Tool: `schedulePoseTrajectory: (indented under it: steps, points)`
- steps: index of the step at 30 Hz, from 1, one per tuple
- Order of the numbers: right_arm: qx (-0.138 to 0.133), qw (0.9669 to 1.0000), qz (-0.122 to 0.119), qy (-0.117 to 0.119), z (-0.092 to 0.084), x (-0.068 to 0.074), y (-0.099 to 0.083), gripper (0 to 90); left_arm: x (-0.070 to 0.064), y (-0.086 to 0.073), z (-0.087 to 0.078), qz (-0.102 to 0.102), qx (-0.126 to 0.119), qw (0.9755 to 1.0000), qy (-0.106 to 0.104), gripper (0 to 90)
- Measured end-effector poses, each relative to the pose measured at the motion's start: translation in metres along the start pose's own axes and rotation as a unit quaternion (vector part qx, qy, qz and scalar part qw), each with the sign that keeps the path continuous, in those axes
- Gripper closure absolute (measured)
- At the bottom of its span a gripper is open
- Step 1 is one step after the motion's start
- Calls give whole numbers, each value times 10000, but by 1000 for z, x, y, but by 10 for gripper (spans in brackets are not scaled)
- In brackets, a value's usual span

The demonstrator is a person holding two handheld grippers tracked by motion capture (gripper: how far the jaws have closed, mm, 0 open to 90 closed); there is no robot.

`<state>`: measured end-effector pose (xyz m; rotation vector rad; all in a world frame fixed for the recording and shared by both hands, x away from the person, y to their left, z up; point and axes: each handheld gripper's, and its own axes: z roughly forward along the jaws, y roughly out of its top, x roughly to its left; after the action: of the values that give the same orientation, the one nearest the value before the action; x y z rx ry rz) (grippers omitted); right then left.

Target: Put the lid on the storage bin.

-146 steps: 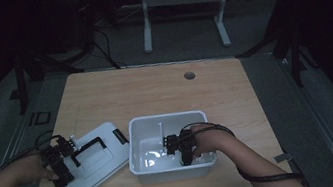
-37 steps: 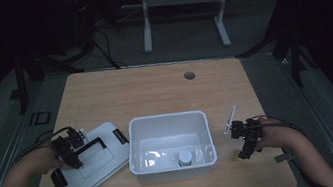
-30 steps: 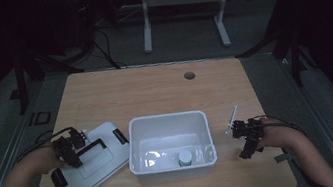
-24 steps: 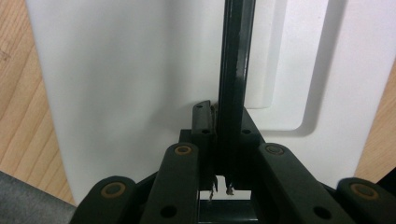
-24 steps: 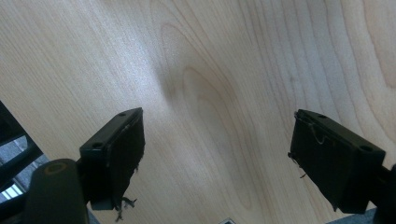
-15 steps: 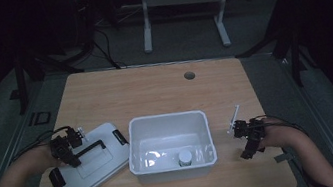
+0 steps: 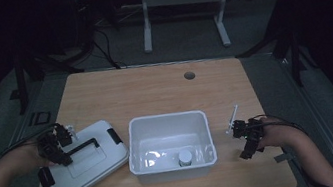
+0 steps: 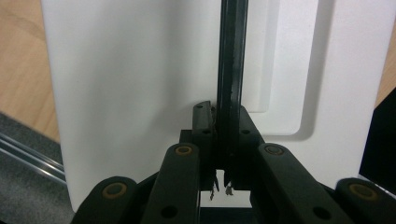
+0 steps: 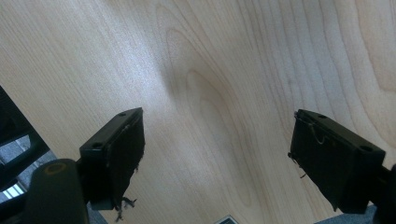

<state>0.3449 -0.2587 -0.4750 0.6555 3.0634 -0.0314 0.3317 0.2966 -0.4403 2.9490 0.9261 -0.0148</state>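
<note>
So the flat white plastic lid [image 7: 86, 162] with the black carry handle [image 7: 81, 148] is lying on the light wooden table [image 7: 153, 88], just left of the open white rectangular plastic tub [image 7: 172, 146]. It's parked there, close beside the tub but slightly askew, probably so it can be swung across and dropped on without much travel.

The left gripper [image 7: 54, 144] is clamped on that thin black handle. In the left gripper view the jaws are pinched narrow with the handle bar [image 8: 230, 70] running straight up between them, so a firm, centred grip is being kept. Holding at the handle makes sense, since the lid's flat top gives nothing else to pinch.

Inside the tub a small round white-capped jar [image 7: 185, 158] is sitting near the front wall, with bare floor around it. It looks like the contents are already in place and the lid is the remaining job, though that's only a guess from the layout.

The right gripper [image 7: 243, 134] is kept off to the right of the tub, over bare wood. In the right gripper view its jaws are spread wide with nothing between them, just tabletop [image 9: 210, 93]. It's likely being held clear so the lid's path isn't blocked, and it's free to steady the tub if needed.
</note>
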Motion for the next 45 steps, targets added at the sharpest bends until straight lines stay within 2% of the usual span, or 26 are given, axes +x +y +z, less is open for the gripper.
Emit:
schedulePoseTrajectory:
  steps: [10,11,12,15,19,20,21,25,30,33,34,35,37,42,43,45]
  points:
    - [51,10000,0,44,2,2,-2,174,-5,-10,-39,69,-131,9995,268,834]
    - [57,10000,-3,49,2,2,-2,174,-5,-10,-39,69,-131,9995,268,834]
    - [50,10000,-4,61,3,2,-3,174,-7,-11,-51,98,-219,9993,293,834]
    - [59,10000,16,59,3,1,-3,174,-9,-12,-70,126,-362,9985,382,834]
    - [51,10000,11,37,2,1,-2,174,-11,-9,-92,141,-423,9976,530,834]
    - [51,10000,11,37,2,1,-2,174,-11,-9,-92,141,-423,9976,530,834]
    - [47,10000,7,37,2,2,-1,174,-13,-6,-100,158,-435,9973,564,834]
    - [38,10000,-26,40,2,2,1,174,-16,1,-109,258,-526,9966,579,835]
    - [57,10000,-50,60,3,3,2,174,-25,24,-114,503,-568,9954,579,835]
    - [60,10000,-46,57,2,3,2,174,-30,38,-113,639,-558,9951,500,835]
    - [60,10000,-46,57,2,3,2,174,-30,38,-113,639,-558,9951,500,835]
    - [50,10000,-48,48,2,2,1,174,-33,48,-112,763,-539,9943,506,835]
    - [53,10000,-26,49,2,3,0,174,-36,58,-111,847,-548,9939,442,835]
    - [71,9999,-42,66,3,3,-2,174,-46,81,-113,1151,-654,9904,387,835]
    - [75,9999,-46,72,3,3,-2,175,-49,85,-114,1208,-699,9893,435,835]
    - [75,9999,-40,78,3,3,-3,174,-53,95,-115,1304,-693,9883,374,835]
